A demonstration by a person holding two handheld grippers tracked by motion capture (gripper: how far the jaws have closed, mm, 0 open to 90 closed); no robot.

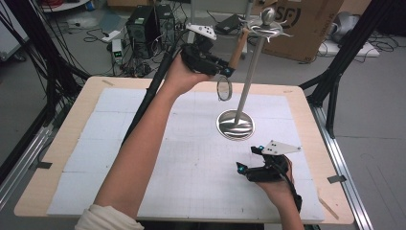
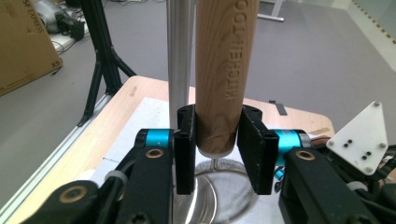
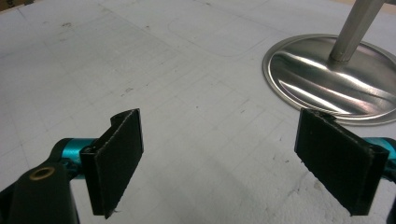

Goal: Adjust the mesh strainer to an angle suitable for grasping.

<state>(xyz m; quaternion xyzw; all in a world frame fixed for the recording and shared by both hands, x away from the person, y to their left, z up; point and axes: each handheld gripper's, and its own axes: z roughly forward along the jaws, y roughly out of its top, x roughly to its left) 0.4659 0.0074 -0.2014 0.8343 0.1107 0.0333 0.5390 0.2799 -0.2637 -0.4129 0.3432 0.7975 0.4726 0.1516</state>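
Overhead, the left gripper point(image 1: 229, 70) is raised above the far part of the white-covered wooden tabletop point(image 1: 143, 143), its fingers around the round light-wood handle point(image 1: 238, 48) of a small kitchen strainer whose wire-mesh ring point(image 1: 224, 88) hangs below the hand. The handle leans up toward the curved hooks at the top of a tall polished-steel utensil stand point(image 1: 250, 72) — a slim pole on a round mirror-bright base point(image 1: 235, 124). Whether the handle's top touches a hook cannot be told. The right gripper point(image 1: 250, 158) sits low over the near right of the tabletop, just in front of that base.

In the left gripper view, the handle point(image 2: 222, 70), stamped with lettering, stands upright between the two black fingers point(image 2: 184, 140); a sliver of gap shows at the right-hand one, so the hold looks loose, not clamped. The steel pole point(image 2: 179, 56) rises just behind.

In the right gripper view, the fingers point(image 3: 116, 158) stand wide apart with bare white tabletop point(image 3: 140, 60) between them — the steel base point(image 3: 327, 84) lies beyond.
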